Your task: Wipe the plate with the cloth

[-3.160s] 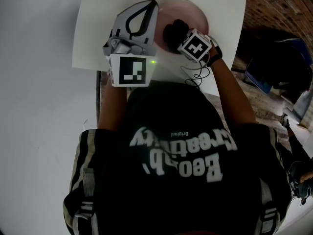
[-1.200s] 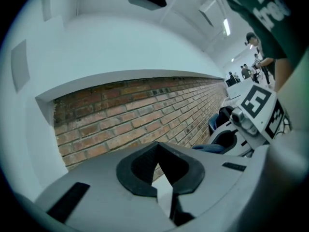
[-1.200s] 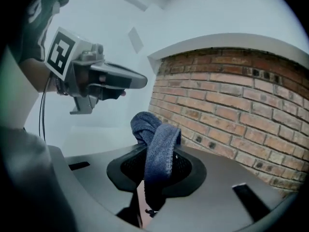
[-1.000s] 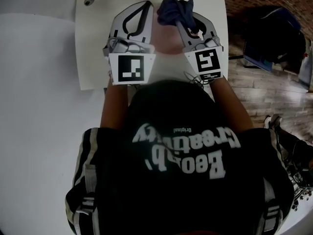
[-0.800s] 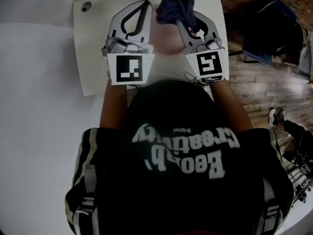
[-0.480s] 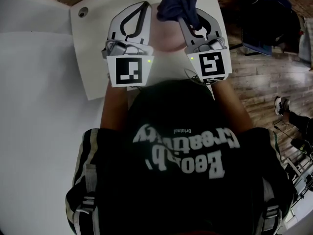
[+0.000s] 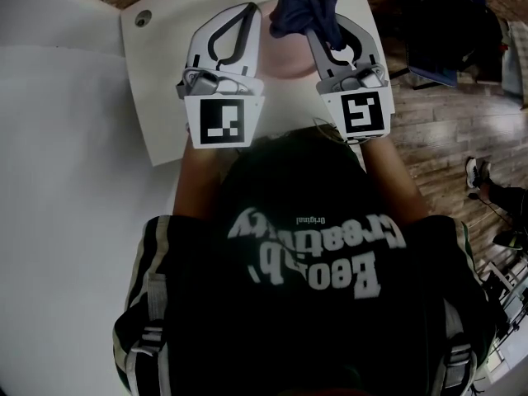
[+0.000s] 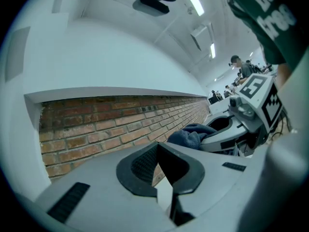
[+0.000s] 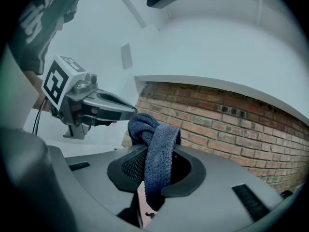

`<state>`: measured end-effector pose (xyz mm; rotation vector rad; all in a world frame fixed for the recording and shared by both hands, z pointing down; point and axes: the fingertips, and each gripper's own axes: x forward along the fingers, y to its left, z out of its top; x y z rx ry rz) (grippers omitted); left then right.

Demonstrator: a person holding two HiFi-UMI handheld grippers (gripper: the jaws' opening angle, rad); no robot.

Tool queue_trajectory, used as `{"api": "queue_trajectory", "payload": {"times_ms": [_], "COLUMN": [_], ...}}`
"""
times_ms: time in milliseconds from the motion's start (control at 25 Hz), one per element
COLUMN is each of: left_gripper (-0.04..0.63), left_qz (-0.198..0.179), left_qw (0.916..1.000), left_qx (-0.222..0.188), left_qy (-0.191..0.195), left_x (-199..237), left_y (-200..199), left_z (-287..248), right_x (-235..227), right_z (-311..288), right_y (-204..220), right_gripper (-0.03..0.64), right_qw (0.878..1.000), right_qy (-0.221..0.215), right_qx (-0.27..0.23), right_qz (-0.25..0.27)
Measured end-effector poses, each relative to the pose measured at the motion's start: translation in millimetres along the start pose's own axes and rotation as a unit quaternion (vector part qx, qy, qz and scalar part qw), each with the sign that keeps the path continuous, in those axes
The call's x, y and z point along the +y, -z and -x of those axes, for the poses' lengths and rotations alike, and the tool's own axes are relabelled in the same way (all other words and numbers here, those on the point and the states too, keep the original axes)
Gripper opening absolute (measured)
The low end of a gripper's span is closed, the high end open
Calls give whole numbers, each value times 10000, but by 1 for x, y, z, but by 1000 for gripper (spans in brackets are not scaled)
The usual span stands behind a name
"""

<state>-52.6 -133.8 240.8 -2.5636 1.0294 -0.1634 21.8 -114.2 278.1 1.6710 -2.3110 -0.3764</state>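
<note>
In the head view a dark blue cloth (image 7: 304, 8) bunches at the tip of my right gripper (image 7: 316, 21), which is shut on it. The pink plate (image 7: 285, 56) lies on the white table (image 7: 161, 97), showing between the two grippers and partly hidden by them. My left gripper (image 7: 250, 11) points forward at the plate's left, jaws shut with nothing in them. In the right gripper view the cloth (image 9: 158, 149) hangs folded between the jaws, held up in front of a brick wall. In the left gripper view the jaws (image 8: 158, 151) meet empty, with the cloth (image 8: 192, 134) off to the right.
A round grommet hole (image 7: 143, 19) sits near the table's far left corner. The table's right edge drops to a wooden floor (image 7: 437, 114), where a dark bag (image 7: 450, 15) lies. A brick wall (image 8: 96, 124) runs behind the table.
About three seconds ago my right gripper was turned with the cloth down on the plate; now it points forward with the cloth raised. Over the last second both grippers barely moved.
</note>
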Motion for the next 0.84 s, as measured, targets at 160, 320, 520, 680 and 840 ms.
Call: {"api": "queue_trajectory", "payload": {"times_ms": [160,320,520,680,840], "left_gripper": [-2,-2,-2,-2,-2], "left_qz": [-15,-39,-67,-37,-93], "left_qw": [10000,10000,10000,10000,9999], "left_qx": [-94,-57,-72,-54,-87], "left_qy": [-20,4,10,-23,-26], "left_x": [10,9,8,14,18], "left_y": [-7,-8,-2,-7,-11], "left_z": [11,-3,-4,-5,-12], "right_x": [9,-8,-10,-11,-18], "right_z": [-1,-6,-7,-9,-14], "right_y": [-16,-15,-13,-18,-22], "right_gripper": [58,58,58,58,58], "right_qw": [9999,9998,9997,9997,9996], "right_qy": [34,98,167,158,181], "right_qx": [-38,-96,-169,-156,-206], "right_qz": [118,114,108,96,121]}}
